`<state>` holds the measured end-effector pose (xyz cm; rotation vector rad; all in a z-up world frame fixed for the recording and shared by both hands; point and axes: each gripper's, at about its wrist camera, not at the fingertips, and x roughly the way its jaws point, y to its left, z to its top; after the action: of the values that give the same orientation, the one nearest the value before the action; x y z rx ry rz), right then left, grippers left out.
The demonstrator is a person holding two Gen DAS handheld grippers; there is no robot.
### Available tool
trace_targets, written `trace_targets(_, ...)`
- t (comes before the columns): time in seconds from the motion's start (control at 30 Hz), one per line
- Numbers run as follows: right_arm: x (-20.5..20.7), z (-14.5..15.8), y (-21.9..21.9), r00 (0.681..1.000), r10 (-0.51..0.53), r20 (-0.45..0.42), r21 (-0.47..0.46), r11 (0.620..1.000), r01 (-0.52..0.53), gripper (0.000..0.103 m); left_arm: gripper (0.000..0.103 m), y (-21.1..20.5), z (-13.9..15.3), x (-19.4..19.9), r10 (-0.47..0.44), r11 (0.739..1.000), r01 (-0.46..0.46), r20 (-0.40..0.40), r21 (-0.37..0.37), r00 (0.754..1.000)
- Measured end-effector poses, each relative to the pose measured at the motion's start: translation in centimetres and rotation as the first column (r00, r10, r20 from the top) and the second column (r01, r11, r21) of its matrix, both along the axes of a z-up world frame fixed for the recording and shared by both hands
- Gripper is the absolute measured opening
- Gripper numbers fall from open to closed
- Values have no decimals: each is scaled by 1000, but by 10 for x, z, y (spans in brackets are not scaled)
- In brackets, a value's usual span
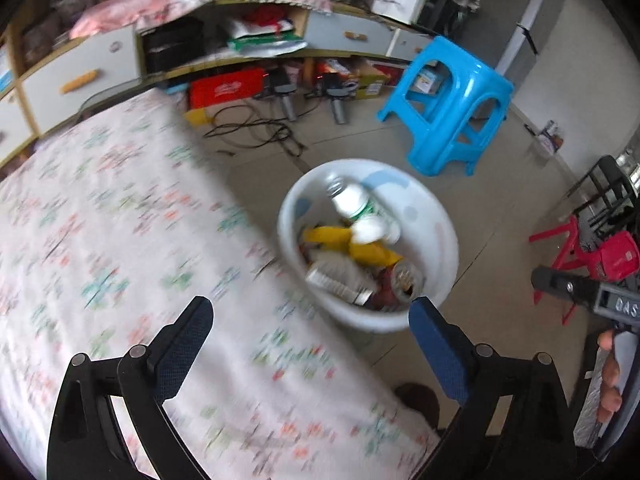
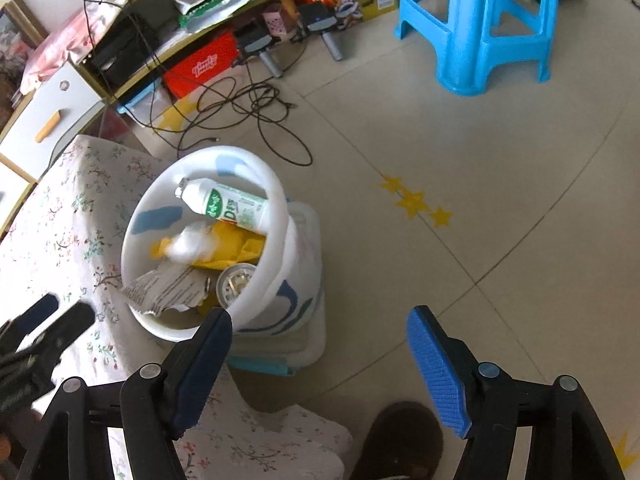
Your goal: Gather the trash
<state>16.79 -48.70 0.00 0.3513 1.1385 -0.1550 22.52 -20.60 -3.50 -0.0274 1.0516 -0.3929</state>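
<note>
A white trash basin (image 2: pixel 280 216) stands beside the flowered table; it also shows in the left wrist view (image 1: pixel 444 292). It holds a white and green bottle (image 2: pixel 228 204), a yellow wrapper (image 2: pixel 236 252), a white tissue wad (image 2: pixel 192 244), torn cardboard (image 2: pixel 164 284) and a tin can (image 2: pixel 234 282). My left gripper (image 1: pixel 310 336) is open and empty above the table edge. My right gripper (image 2: pixel 320 332) is open and empty, above the floor just right of the basin.
The flowered tablecloth (image 1: pixel 120 220) covers the table on the left. A blue plastic stool (image 2: pixel 488 24) stands on the tiled floor. Cables (image 2: pixel 248 108) lie before a cluttered low cabinet (image 1: pixel 100 64). A red stool (image 1: pixel 580 248) is at right. A shoe (image 2: pixel 400 440) is below.
</note>
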Motion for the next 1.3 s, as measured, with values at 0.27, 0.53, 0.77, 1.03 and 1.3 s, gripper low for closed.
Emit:
trace_targets(0.27, -10, 18, 47, 998, 41, 52, -12, 999, -40, 77, 101, 68, 26, -55, 104, 993, -105, -22, -52, 994)
trace_targets(0.53, -35, 50, 100, 988, 121, 91, -59, 992, -116, 81, 102, 129, 60, -117, 248, 969, -247, 43, -27, 968)
trace_targets(0.77, -80, 75, 160, 956, 260, 134, -91, 964, -249, 87, 102, 151, 83, -184, 299, 948, -312, 153, 68, 942)
trace_targets(1.03, -126, 77, 210, 912, 348, 215, -174, 933, -315, 89, 102, 161, 78, -220, 339, 937, -349, 161, 37, 927)
trace_targets(1.3, -139, 58, 238, 879, 375, 293, -237, 920, -314, 96, 102, 178, 78, -226, 420, 896, -441, 234, 48, 877)
